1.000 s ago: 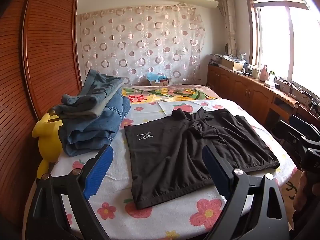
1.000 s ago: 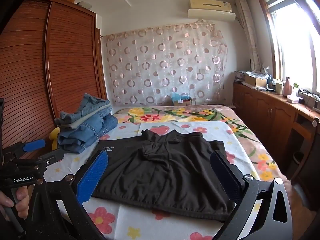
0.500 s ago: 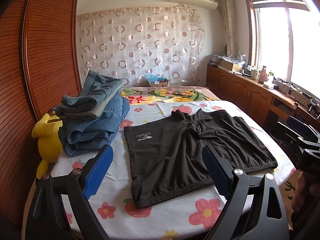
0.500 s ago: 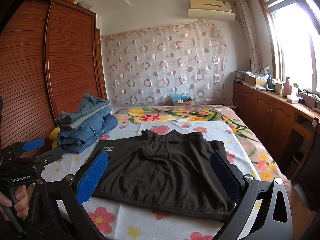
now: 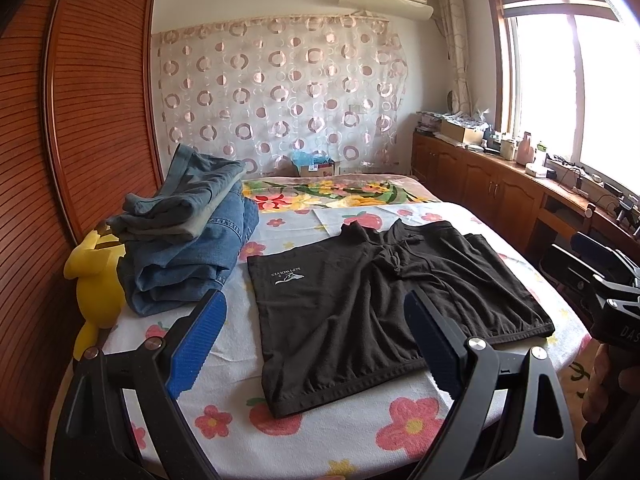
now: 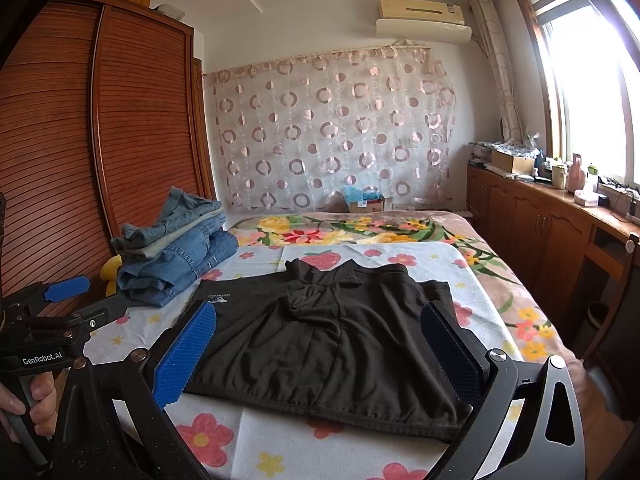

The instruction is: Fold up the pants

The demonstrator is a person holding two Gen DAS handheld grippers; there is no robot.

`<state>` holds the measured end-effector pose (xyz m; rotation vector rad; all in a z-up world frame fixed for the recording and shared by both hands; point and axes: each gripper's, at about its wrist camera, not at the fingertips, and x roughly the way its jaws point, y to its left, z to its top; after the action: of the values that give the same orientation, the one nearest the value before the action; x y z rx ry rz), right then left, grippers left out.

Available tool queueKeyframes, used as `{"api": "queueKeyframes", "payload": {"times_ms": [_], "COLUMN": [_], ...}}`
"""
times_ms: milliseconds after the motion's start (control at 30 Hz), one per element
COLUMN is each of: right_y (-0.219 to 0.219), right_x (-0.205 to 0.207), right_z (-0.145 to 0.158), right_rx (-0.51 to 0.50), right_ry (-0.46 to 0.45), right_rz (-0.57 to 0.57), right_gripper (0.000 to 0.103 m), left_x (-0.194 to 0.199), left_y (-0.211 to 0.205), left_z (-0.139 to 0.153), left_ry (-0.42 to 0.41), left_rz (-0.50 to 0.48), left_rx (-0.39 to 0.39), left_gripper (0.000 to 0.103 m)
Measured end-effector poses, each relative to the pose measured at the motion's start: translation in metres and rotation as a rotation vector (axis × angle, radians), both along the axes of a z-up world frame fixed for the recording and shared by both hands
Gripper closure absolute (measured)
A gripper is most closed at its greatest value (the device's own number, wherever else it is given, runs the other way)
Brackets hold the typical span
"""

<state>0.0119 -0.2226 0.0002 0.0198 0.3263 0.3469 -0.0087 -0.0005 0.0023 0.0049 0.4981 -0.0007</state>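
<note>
Black shorts [image 5: 384, 304] lie spread flat on the flowered bedsheet [image 5: 360, 436], with a small white logo on the left leg; they also show in the right wrist view [image 6: 332, 340]. My left gripper [image 5: 316, 344] is open and empty, held above the near edge of the bed in front of the shorts. My right gripper [image 6: 320, 352] is open and empty, held above the near hem of the shorts. The right gripper shows at the right edge of the left wrist view [image 5: 600, 280]. The left gripper shows at the left edge of the right wrist view [image 6: 60, 300].
A pile of folded jeans [image 5: 188, 236] sits at the left of the bed beside a yellow plush toy [image 5: 96, 280]. A wooden wardrobe [image 6: 80, 160] stands along the left. Wooden cabinets [image 6: 540, 232] with clutter run under the window on the right.
Both grippers have drawn back and up a little from the bed. The shorts have not moved.
</note>
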Motion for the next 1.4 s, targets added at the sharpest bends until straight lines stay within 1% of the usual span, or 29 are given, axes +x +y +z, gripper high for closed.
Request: {"api": "queueKeyframes", "payload": {"times_ms": [333, 367, 433, 1400], "right_y": [0.000, 0.000, 0.001, 0.000], "right_x": [-0.001, -0.001, -0.001, -0.001], "right_z": [0.000, 0.000, 0.001, 0.001], "right_rx": [0.002, 0.003, 0.004, 0.007], "right_ry": [0.001, 0.001, 0.001, -0.001], "right_rz": [0.000, 0.001, 0.001, 0.000], "right_gripper": [0.001, 0.001, 0.001, 0.001], "left_x": [0.000, -0.003, -0.003, -0.004], "left_y": [0.000, -0.002, -0.003, -0.005], "left_z": [0.000, 0.006, 0.007, 0.010], "left_ry": [-0.003, -0.004, -0.006, -0.011], "left_rz": [-0.001, -0.001, -0.001, 0.000], "left_rx": [-0.001, 0.000, 0.002, 0.003], "left_gripper": [0.012, 0.012, 0.012, 0.012]}}
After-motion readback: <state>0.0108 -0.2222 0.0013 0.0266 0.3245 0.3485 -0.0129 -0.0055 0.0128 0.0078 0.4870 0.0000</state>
